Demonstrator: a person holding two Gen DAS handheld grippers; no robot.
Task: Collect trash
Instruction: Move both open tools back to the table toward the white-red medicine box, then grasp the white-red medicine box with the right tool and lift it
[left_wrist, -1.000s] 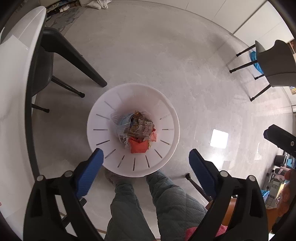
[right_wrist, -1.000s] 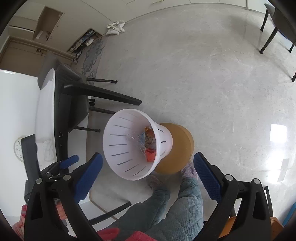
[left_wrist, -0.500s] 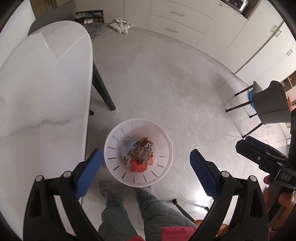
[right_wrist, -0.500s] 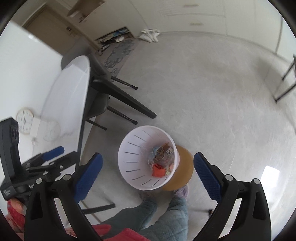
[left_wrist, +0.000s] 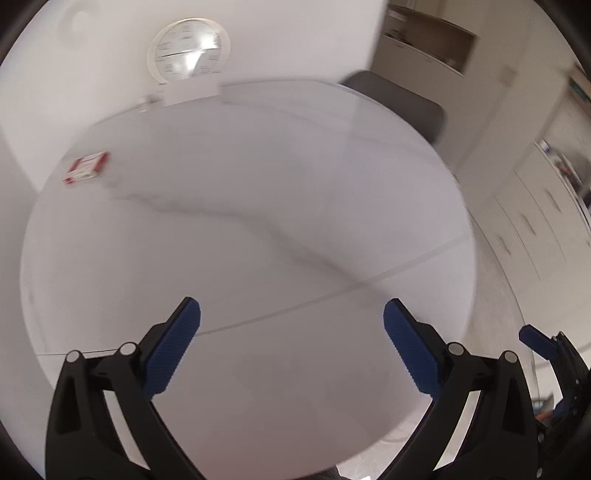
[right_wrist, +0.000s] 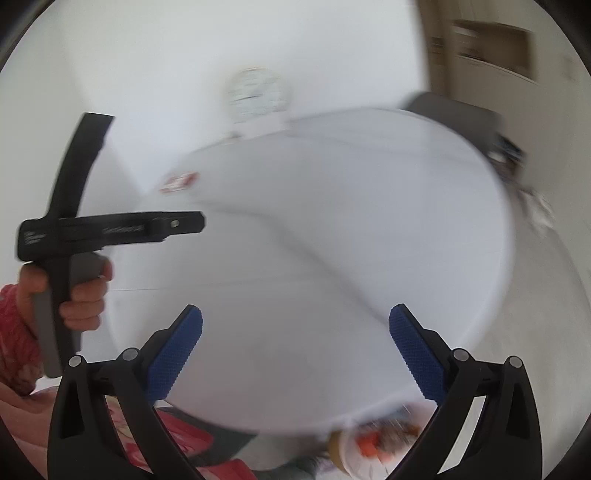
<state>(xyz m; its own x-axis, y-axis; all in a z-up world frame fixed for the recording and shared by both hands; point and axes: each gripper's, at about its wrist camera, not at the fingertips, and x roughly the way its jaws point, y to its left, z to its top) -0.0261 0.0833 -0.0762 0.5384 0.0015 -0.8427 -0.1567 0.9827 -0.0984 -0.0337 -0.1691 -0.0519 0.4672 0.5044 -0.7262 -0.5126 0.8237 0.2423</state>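
A small red and white packet lies on the far left of the round white table; it also shows, blurred, in the right wrist view. My left gripper is open and empty above the table's near part. My right gripper is open and empty over the table's near edge. The white trash bin with wrappers inside shows blurred at the bottom of the right wrist view, below the table edge. The left gripper's body shows side-on at the left of the right wrist view.
A white clock stands at the table's back by the wall. A dark grey chair stands behind the table on the right. Cabinets line the right wall. The right gripper shows at the left wrist view's right edge.
Both grippers have swung up from looking down at the bin on the floor to facing the tabletop. Both stay open and empty. The views are motion-blurred.
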